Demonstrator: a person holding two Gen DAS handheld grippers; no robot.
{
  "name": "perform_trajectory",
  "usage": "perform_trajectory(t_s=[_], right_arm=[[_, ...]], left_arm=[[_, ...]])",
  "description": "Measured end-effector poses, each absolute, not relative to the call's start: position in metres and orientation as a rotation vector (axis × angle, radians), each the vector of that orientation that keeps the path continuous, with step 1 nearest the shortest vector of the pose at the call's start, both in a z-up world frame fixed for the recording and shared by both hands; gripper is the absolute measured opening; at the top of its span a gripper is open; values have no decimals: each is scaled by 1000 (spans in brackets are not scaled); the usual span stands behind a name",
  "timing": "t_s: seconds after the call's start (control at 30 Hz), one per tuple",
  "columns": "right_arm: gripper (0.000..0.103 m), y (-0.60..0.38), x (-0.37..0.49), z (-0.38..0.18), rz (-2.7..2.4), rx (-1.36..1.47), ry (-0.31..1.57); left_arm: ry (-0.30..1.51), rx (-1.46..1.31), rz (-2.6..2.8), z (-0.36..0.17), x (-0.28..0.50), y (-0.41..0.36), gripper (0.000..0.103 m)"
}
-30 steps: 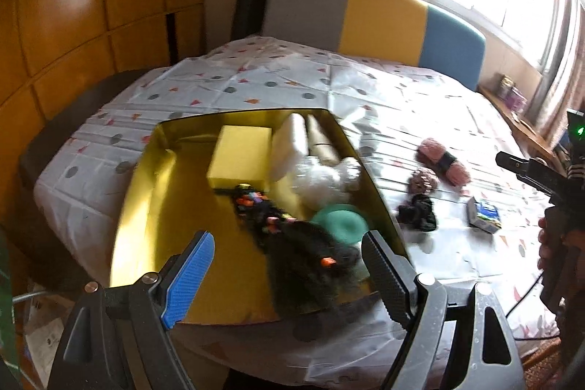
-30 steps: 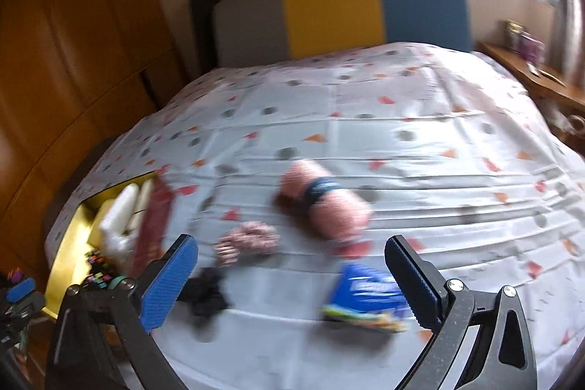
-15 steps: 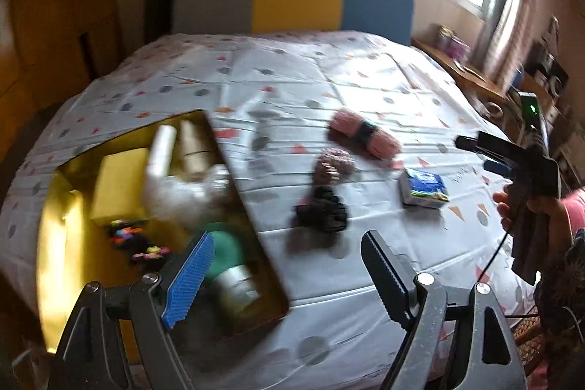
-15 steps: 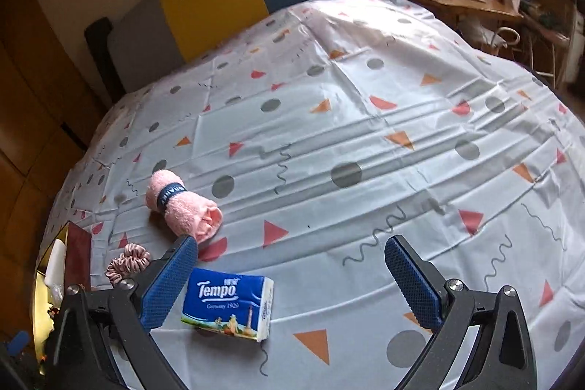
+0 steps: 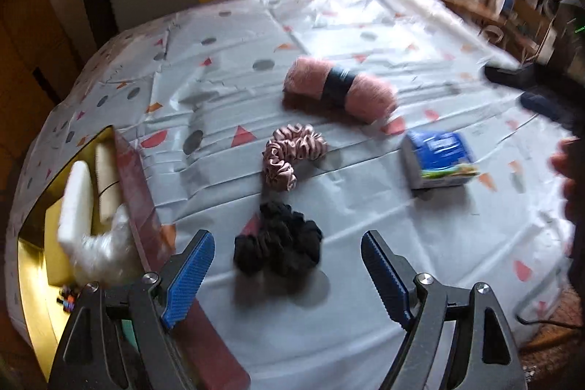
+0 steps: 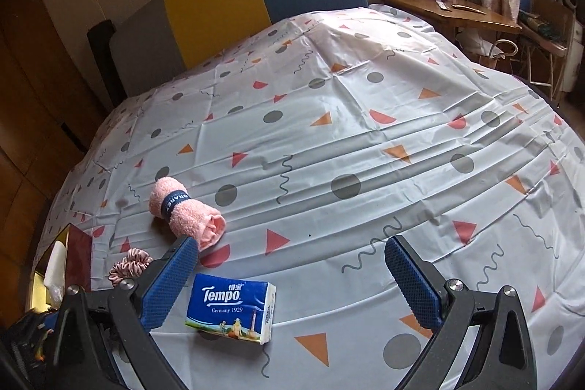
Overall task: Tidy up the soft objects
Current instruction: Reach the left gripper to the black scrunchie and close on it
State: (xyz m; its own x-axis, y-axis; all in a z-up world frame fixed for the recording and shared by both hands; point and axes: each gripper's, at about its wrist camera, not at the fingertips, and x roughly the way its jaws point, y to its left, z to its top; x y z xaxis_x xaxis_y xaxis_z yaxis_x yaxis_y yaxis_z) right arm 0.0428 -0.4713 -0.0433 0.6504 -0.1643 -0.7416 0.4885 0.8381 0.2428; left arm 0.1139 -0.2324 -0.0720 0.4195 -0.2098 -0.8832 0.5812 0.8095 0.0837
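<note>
With both the left tool (image 5: 283, 275) and right tool (image 6: 290, 280) wide open and empty, lower the left one squarely over the crumpled black fabric scrunchie (image 5: 279, 249) lying on the patterned bed sheet (image 5: 365, 243) beside the gold-lined box (image 5: 34, 276), pinching its bulk.

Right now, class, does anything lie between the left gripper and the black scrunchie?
Nothing visible does. The left gripper is open, and the black scrunchie lies on the sheet just ahead, between its fingers. The pink scrunchie lies beyond it, the box off to the left.
</note>
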Motion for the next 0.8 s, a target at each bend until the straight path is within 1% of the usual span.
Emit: perform_trajectory(t_s=[0.03,0.07,0.1,0.13,0.17,0.2,0.23,0.37,0.47,0.57,0.63,0.8], right_arm=[[103,-472,42,-43,-387,457,778],[103,-474,42,-42,-385,466,774],[103,-475,41,-41,-384,475,768],[103,-477,41,-41,-388,481,764],[103,-477,41,-41,-391,484,762],[103,-478,40,-40,-391,486,761],[103,-478,41,-40,-387,487,759],[103,-479,40,-39,-381,492,755],[103,-479,41,-40,-371,495,766],[103,-476,43,-43,-367,481,791],[103,-473,45,-46,-369,460,810],[103,-467,49,-51,-337,443,845]], left_arm=[[1041,421,-497,-78,119,-236,82],[1055,434,-488,-85,122,-239,78],[1065,443,-482,-90,124,-241,59],[1079,448,-466,-96,125,-242,36],[1093,448,-453,-101,125,-243,31],[1074,452,-454,-101,123,-245,29],[1055,452,-461,-101,119,-246,19],[1005,392,-533,-97,92,-244,18],[955,406,-616,-105,66,-244,18],[830,427,-630,-112,40,-238,19],[803,389,-623,-115,35,-232,19],[786,396,-626,-114,34,-232,19]])
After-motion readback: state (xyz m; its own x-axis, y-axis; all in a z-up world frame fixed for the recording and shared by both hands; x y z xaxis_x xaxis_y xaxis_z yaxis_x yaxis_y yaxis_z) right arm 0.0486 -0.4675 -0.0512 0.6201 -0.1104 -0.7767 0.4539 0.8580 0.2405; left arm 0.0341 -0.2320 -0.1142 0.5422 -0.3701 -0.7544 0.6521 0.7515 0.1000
